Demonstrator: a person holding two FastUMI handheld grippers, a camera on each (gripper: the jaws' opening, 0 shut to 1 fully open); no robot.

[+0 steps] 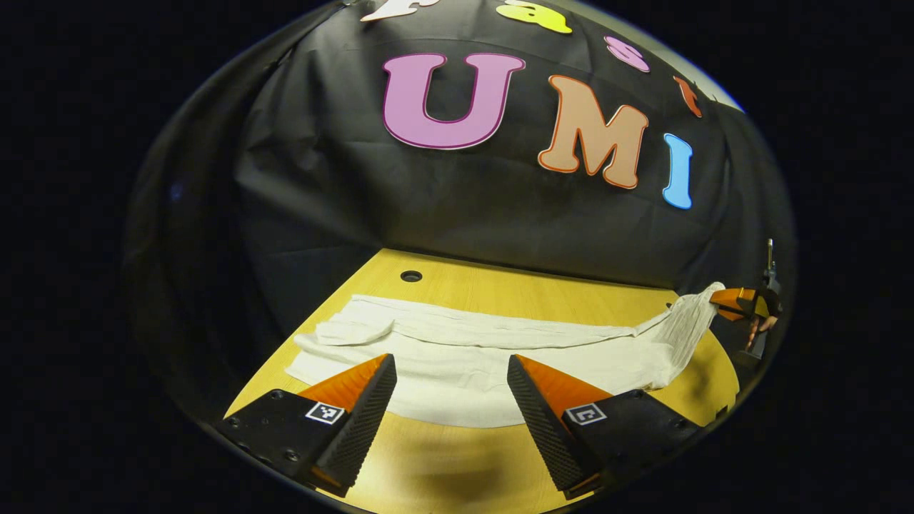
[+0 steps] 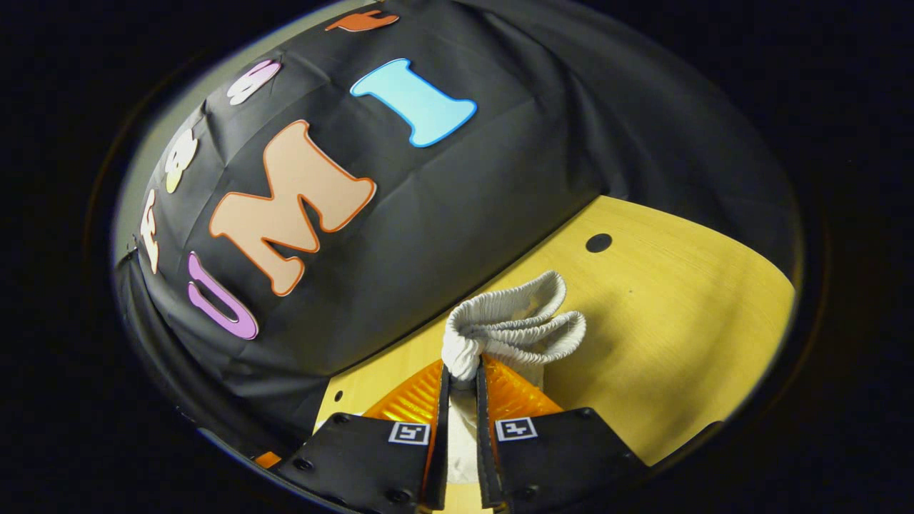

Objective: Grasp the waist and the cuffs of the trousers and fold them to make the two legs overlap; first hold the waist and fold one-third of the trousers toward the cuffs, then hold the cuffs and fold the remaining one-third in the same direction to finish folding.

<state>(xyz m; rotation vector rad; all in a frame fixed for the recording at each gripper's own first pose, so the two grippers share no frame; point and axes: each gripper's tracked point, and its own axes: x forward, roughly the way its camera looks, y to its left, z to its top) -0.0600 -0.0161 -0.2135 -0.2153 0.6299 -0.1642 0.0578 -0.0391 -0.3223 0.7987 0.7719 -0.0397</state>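
My left gripper (image 1: 451, 375) is spread wide, holding nothing, hovering just over the near edge of the white trousers (image 1: 457, 357), which lie stretched across the middle of the yellow tabletop (image 1: 443, 464). At the far right of the left gripper view, one end is lifted. My right gripper (image 2: 461, 389) is pinched tight on the bunched elastic waist (image 2: 514, 321), centre frame in its own view.
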